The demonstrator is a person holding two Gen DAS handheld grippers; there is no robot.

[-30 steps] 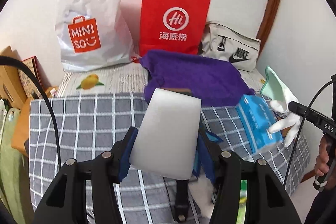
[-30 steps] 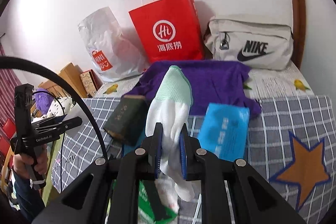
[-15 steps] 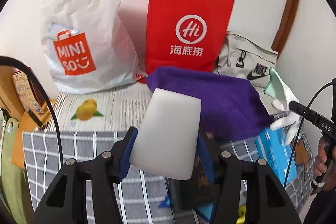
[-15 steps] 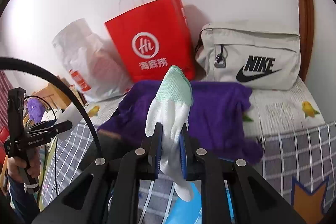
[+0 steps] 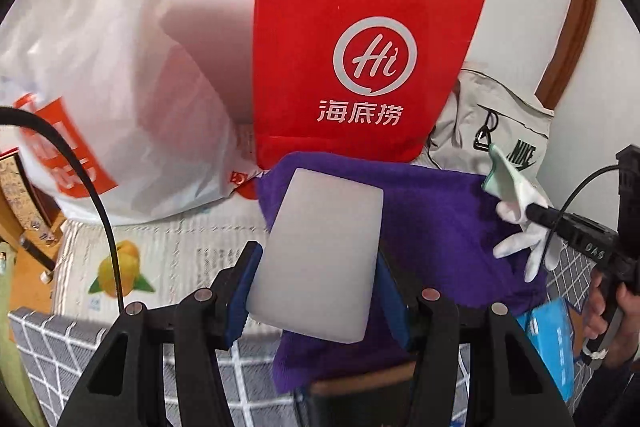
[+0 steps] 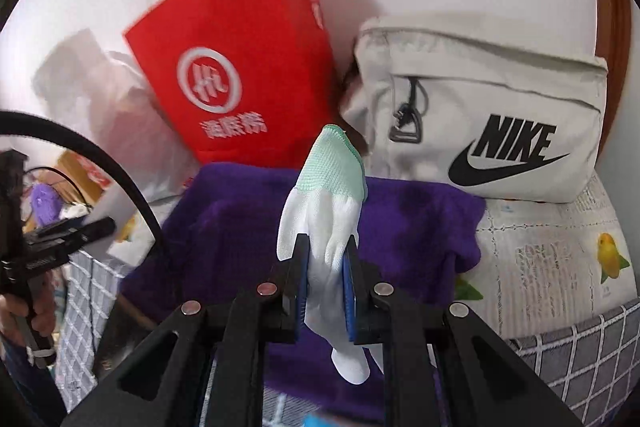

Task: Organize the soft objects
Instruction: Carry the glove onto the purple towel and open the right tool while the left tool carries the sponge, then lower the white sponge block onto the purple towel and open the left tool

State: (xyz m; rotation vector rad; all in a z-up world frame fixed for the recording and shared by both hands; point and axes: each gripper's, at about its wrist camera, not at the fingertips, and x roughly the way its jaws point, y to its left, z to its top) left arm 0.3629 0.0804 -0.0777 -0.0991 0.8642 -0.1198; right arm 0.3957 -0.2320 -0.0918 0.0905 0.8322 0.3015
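Soft white foam, cut like a flat block with round corners (image 5: 320, 259), is sitting squeezed between the blue pads of the left gripper (image 5: 316, 287), whose jaws are standing partly apart around it. The block is looking smooth and pale, and it is hanging above a fuzzy purple towel (image 5: 440, 239) that is lying rumpled on the bed.

The right gripper (image 6: 326, 291) is pinching a knitted glove (image 6: 326, 211), with its jaws closed tight on the thin cloth. The glove is white with a mint green cuff pointing up, and one limp finger is drooping below the pads. It too is hanging over the purple towel (image 6: 420, 227).

Behind the towel, a stiff red paper bag (image 5: 360, 47) with white string handles is standing against the wall. A crinkly white plastic bag (image 5: 100, 107) is slumping to its left. A pale grey cloth pouch (image 6: 480, 111) with black letters is leaning beside the red bag. The bed cover (image 6: 580, 359) is showing grey squares with white lines.
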